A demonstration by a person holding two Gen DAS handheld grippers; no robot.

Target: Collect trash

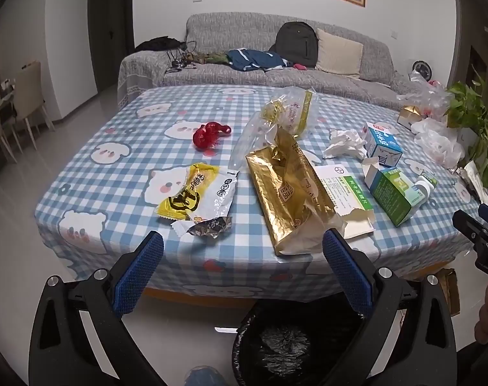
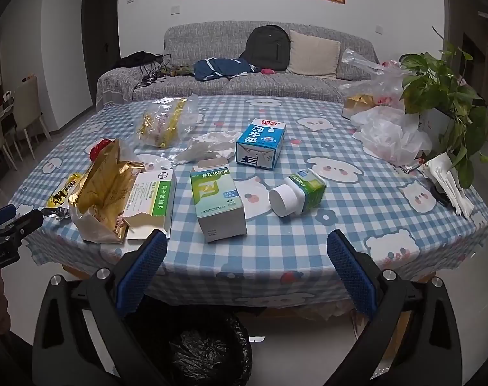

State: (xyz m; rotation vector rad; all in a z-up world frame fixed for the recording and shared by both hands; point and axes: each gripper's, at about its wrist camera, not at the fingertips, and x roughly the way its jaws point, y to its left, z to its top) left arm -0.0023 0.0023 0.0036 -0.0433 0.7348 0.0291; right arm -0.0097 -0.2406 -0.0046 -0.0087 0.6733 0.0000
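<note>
both grippers hover off the near edge of the table (image 1: 92, 173), above the bin (image 1: 285, 347) lined with a black bag on the floor below. the left gripper (image 1: 243, 260) has its tongs spread wide and holds nothing; the right gripper (image 2: 247, 259) is the same, spread and empty. nothing looks picked up yet, so the step in hand seems to be choosing a first piece and reaching for it.

to do it well, i would take the nearest pieces first and one per gripper. the gold bag (image 1: 289, 199) lies just ahead of the left gripper, crumpled and torn open, so pinch a firm fold near its edge, not the loose flap. the green box (image 2: 219, 204) stands near the right gripper, its top flap open; close across its narrow sides and gently, since thin card probably crushes.

the rest of the trash is spread over the checked cloth: a yellow wrapper (image 1: 192, 193) and a small foil scrap (image 1: 210, 226) to the left, a white box (image 2: 153, 197) touching the gold bag, a bottle (image 2: 297, 194) on its side, a milk carton (image 2: 260, 143), crumpled tissue (image 2: 208, 148), a clear bag (image 2: 165, 122) further back.
</note>
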